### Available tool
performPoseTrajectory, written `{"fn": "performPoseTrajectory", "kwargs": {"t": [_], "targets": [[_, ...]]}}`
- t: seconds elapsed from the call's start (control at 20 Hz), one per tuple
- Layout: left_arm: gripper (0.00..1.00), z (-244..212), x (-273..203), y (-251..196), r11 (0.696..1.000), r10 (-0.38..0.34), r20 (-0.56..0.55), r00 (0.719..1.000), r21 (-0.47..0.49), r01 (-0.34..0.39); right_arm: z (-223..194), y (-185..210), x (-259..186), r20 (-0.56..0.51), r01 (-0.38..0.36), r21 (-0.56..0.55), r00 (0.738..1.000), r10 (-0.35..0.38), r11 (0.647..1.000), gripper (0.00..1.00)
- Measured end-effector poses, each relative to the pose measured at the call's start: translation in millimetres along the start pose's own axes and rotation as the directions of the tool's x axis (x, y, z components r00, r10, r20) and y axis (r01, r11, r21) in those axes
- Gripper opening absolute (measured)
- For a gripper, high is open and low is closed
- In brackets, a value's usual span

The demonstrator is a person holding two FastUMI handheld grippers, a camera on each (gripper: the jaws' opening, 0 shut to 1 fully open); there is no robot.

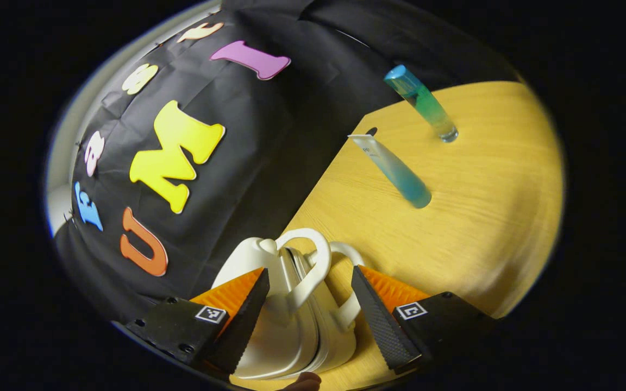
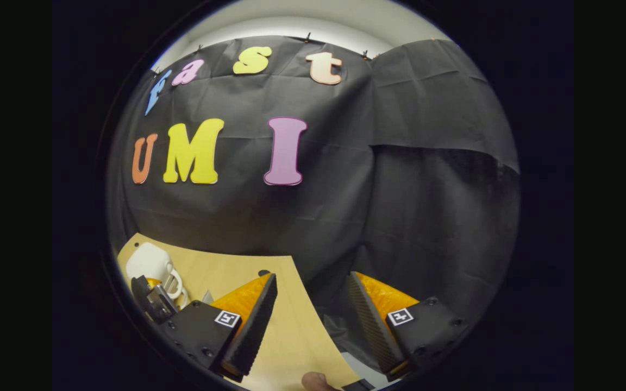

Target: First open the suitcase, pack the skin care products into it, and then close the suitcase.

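From my remote station, I see a light wooden table with a pale yellow grain carrying three things: a small white hard-shell suitcase with looped handles standing near its edge, a blue-tinted plastic tube farther out, and beyond that a slender clear cylindrical bottle shading blue to green.

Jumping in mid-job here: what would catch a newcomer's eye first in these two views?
In the left gripper view, the small white hard-shell suitcase with looped handles sits closed on the yellow wooden table, between the open fingers of the left hand-held gripper. Farther along the table stand a tall blue-green bottle and a blue squeeze tube. The right hand-held gripper hangs open at the table's edge.
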State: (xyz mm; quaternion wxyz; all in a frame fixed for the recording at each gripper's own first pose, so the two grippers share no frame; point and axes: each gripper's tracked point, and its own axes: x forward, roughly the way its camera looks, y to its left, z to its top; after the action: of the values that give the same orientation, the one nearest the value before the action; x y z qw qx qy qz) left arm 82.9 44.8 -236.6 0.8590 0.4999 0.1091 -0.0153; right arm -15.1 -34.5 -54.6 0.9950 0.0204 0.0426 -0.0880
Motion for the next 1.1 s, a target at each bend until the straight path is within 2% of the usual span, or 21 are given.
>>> {"fn": "performPoseTrajectory", "kwargs": {"t": [0.1, 0.2, 0.3, 0.45, 0.55, 0.7, 0.8, 0.85, 0.95, 1.1], "targets": [[0.95, -7, 1, 2, 0.997, 0.022, -0.049, 0.999, 0.081, -0.018, -8, -2, 0, 0.0, -0.037, -0.082, 0.999, 0.037, 0.996, 0.8], [0.91, -16, 5, -1, 0.987, 0.021, -0.107, 0.994, 0.16, -0.003, -10, -9, 0, -0.003, -0.085, -0.112, 0.996, 0.085, 0.99, 0.8], [0.8, -14, 9, 4, 0.976, 0.039, -0.113, 0.993, 0.218, -0.013, -10, -14, 5, -0.009, -0.126, -0.113, 0.992, 0.126, 0.986, 0.8], [0.34, -19, 11, -1, 0.961, 0.023, -0.157, 0.987, 0.274, 0.021, -20, -16, 15, -0.045, -0.177, -0.089, 0.984, 0.174, 0.98, 0.8], [0.21, -15, 12, 0, 0.959, 0.024, -0.16, 0.987, 0.281, 0.022, -26, -15, 18, -0.062, -0.208, -0.053, 0.977, 0.205, 0.977, 0.8], [0.08, -17, 11, 9, 0.928, 0.059, -0.209, 0.976, 0.372, 0.023, -36, -14, 28, -0.088, -0.207, -0.058, 0.975, 0.202, 0.977, 0.8], [0.0, -17, 13, 6, 0.936, 0.024, -0.206, 0.978, 0.347, 0.05, -35, -12, 26, -0.099, -0.192, -0.037, 0.977, 0.188, 0.981, 0.8], [0.03, -18, 12, 7, 0.943, 0.006, -0.209, 0.978, 0.326, 0.064, -32, -6, 24, -0.097, -0.191, -0.032, 0.977, 0.187, 0.981, 0.8], [0.03, -16, 8, 16, 0.957, -0.014, -0.202, 0.979, 0.28, 0.072, -31, 3, 20, -0.096, -0.171, -0.058, 0.982, 0.165, 0.984, 0.78], [0.03, -10, 1, 33, 0.974, -0.047, -0.177, 0.983, 0.209, 0.084, -25, 24, 15, -0.079, -0.173, -0.06, 0.983, 0.168, 0.983, 0.8]]}}
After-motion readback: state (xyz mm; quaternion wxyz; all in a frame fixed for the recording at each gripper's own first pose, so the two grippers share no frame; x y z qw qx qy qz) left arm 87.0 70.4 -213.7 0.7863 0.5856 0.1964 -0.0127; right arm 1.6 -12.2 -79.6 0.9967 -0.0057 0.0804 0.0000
